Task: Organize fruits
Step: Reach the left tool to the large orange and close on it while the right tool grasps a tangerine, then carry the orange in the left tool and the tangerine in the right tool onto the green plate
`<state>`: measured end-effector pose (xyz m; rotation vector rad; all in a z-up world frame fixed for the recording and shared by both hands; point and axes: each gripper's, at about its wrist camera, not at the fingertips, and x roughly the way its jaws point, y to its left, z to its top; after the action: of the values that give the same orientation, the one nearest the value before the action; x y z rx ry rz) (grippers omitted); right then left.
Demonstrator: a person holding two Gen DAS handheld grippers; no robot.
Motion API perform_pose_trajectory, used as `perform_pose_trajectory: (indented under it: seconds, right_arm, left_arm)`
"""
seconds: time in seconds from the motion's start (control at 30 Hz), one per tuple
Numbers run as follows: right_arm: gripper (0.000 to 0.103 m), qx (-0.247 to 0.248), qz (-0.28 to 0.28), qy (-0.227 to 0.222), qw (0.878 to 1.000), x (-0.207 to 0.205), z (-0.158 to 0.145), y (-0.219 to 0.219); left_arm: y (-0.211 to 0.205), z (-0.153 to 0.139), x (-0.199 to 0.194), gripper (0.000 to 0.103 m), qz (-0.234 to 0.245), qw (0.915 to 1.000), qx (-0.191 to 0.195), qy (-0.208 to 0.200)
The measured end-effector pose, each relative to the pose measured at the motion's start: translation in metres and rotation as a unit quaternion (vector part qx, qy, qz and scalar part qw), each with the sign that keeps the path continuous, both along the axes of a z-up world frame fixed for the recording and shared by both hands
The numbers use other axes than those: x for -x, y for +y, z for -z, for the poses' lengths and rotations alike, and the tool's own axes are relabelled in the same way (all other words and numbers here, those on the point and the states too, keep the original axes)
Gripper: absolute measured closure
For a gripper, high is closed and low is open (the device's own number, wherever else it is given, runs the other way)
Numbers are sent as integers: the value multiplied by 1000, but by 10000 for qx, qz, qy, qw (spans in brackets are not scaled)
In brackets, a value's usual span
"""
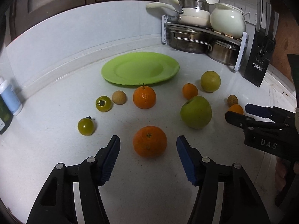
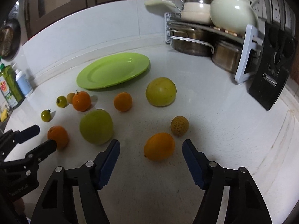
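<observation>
Both grippers gape wide: left gripper (image 1: 148,143) frames an orange (image 1: 149,141), right gripper (image 2: 151,146) a kumquat (image 2: 159,146) — centre, squeeze gently, carry to the green plate (image 1: 140,68).

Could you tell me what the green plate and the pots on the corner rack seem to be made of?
Green plate: probably glossy plastic or melamine, given its uniform colour and soft sheen.
Lower pots: brushed stainless steel with metallic reflections.
White pot: glazed ceramic or enamel, with bright highlights.

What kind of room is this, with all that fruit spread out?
Most likely a home kitchen corner. On the white countertop stand a metal rack of steel and cream pots and a black knife block. A green dish-soap bottle stands at the left, near the lime-green plate.
</observation>
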<state>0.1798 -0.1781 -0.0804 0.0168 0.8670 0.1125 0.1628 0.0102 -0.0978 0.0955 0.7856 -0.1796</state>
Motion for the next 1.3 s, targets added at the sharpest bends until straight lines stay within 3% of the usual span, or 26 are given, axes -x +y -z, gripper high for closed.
perform_pose_trajectory:
  seconds: [0.4,0.53,0.8,1.3]
  right_arm:
    - [56,-134,92,293,9994,-14,14,-5]
    - [66,-74,147,320,9994,-17,15,-5]
    - [66,-28,172,180,9997,-16,4,2]
    - [66,-64,225,-223,9995,-14,-47,48]
  left_arm:
    - [-3,11,-16,61,193,9995,-19,251]
    - [-3,11,-17,61,308,9992,-75,252]
    - [3,5,-18,61,531,9983,51,216]
    - [37,-44,-40,61,1256,9915,318,-102]
